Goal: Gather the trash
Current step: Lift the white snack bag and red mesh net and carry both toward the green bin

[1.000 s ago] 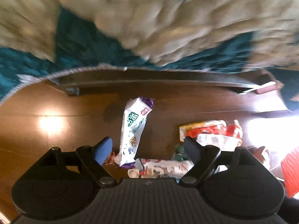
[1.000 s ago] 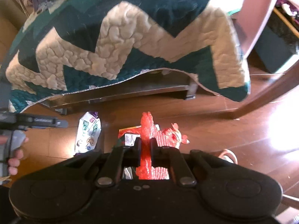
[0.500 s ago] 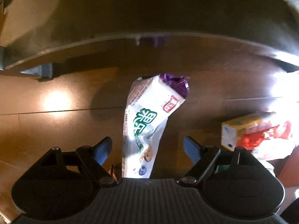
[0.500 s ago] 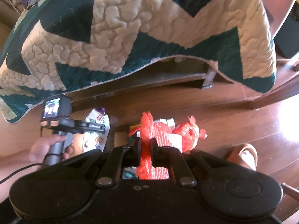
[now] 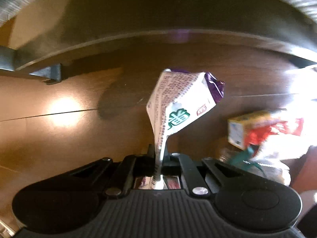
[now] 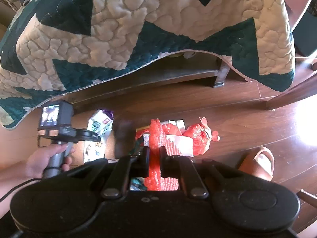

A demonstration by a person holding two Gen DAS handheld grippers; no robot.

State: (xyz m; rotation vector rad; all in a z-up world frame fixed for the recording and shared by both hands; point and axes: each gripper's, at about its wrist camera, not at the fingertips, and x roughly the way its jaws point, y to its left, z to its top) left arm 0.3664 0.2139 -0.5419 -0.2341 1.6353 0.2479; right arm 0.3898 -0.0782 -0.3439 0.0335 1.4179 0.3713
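Now the left gripper (image 5: 158, 158), pointing almost straight down at the dark brown wooden plank floor (image 5: 59, 138), has just been closing, and its jaws stand pressed together on the lower end of the white crinkly snack wrapper with green lettering and a purple crimped end (image 5: 178, 107). The wrapper's free end stands up and bends over toward the low dark wooden frame of the quilt-covered furniture (image 5: 138, 45), so the grip looks to be on thin film only. To do this step well, I would lift straight up and slowly, keeping the pinch firm, since slick film can slide out of the pads.

The right gripper (image 6: 154, 154) pinches a bunched piece of orange-red plastic mesh netting (image 6: 156, 136); I take it for a bag for the trash, though its mouth cannot be made out.

Measured from the furniture frame: the wrapper lies just in front of it, and the heap of other litter, a yellow-and-red carton (image 5: 243, 127) among crumpled red packets, lies in front of it too, to the wrapper's right. The teal-and-cream quilted blanket (image 6: 138, 29) overhangs the frame, so a rising hand should draw away from the frame first. Bare floor lies open on the wrapper's left. A tan slipper (image 6: 259, 162) sits beyond the heap, well away from the frame.
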